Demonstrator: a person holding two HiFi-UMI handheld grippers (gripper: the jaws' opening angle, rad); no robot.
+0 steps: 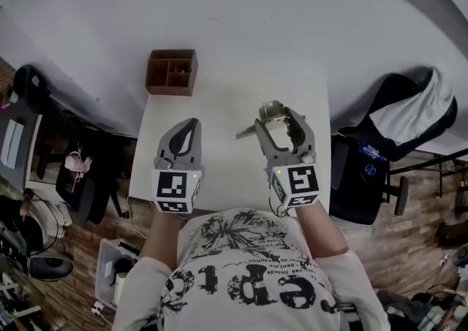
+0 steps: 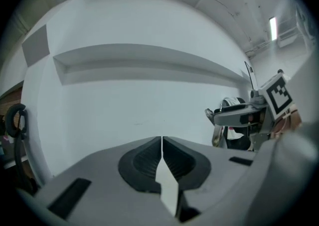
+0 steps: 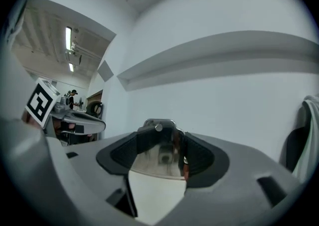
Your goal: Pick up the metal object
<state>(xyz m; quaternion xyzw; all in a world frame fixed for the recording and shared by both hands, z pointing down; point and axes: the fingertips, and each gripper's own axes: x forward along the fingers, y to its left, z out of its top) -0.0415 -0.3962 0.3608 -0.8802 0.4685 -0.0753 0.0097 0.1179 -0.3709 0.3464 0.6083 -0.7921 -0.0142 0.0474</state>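
Metal object (image 3: 159,142), shiny and perhaps a hinged clip, sits between the pads of the right gripper (image 1: 281,123). The jaws are closed on it about half way, and it is raised above the white table (image 1: 219,172). The left gripper (image 1: 189,132) has its jaws pressed together with nothing between them. I judge the pick as nearly done. One thin part sticks out to the left, so the grip should be firm and level, with the left gripper kept apart from it.

The right claw (image 1: 278,122) hides much of the metal object (image 1: 272,109), leaving its shape unclear. Items in the far wooden box (image 1: 168,90) are too small to tell.
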